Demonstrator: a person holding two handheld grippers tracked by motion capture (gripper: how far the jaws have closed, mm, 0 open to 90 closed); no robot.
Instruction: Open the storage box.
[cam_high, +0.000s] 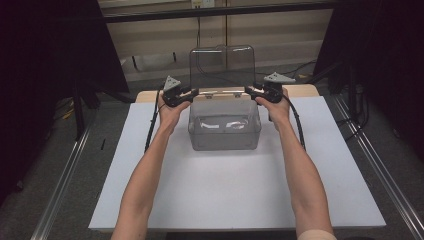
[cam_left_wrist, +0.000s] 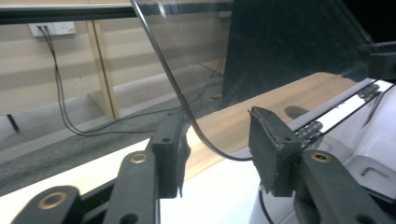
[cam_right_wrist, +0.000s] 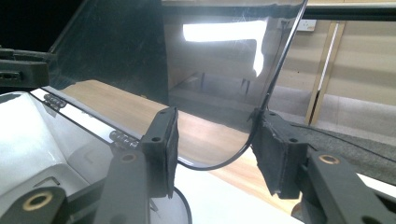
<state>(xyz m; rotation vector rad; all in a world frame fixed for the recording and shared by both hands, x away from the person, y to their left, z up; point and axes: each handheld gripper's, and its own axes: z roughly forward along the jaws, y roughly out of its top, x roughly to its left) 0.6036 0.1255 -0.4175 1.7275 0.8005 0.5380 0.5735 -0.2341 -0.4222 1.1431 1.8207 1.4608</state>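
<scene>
Boxes: one clear box (cam_high: 225, 131) on the surface (cam_high: 235, 195)
Lids: one lid (cam_high: 222, 67) (upright)
Left gripper (cam_high: 186, 95): fingers (cam_left_wrist: 170, 156) spread beside lid's corner
Right gripper (cam_high: 254, 91): fingers (cam_right_wrist: 161, 149) likewise spread

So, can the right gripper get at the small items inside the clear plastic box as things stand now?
Probably yes: the transparent hinged lid stands upright, so the clear plastic box is open on top, and the right gripper sits at its rear corner beside the lid.

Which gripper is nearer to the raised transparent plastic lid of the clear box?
Neither: left gripper is at the upright transparent plastic lid's lower left corner, right gripper at its lower right corner, each with open jaws around the lid's edge.
</scene>
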